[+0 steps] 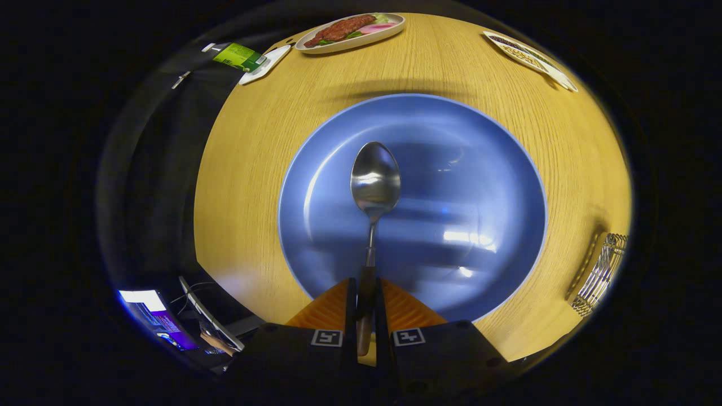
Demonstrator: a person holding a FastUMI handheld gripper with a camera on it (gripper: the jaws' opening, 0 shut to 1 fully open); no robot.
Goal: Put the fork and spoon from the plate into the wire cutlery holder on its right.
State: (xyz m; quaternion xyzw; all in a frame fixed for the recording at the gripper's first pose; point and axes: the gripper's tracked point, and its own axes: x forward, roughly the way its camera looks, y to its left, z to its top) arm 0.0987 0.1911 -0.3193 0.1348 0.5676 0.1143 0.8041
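Round light-wood surface point(271, 169), grain visible, carries all items. Large round blue ceramic plate point(474, 169) sits at its centre, glossy, with light reflections. Silver wire cutlery holder point(601, 273) stands on the surface to the plate's right, apart from it. Polished metal spoon with dark wooden handle point(375, 180) hangs over the plate: long axis straight along the fingers, bowl pointing ahead. Gripper point(366, 304): jaws clenched on the spoon's handle, both fingers pressing it, bowl well beyond the fingertips.
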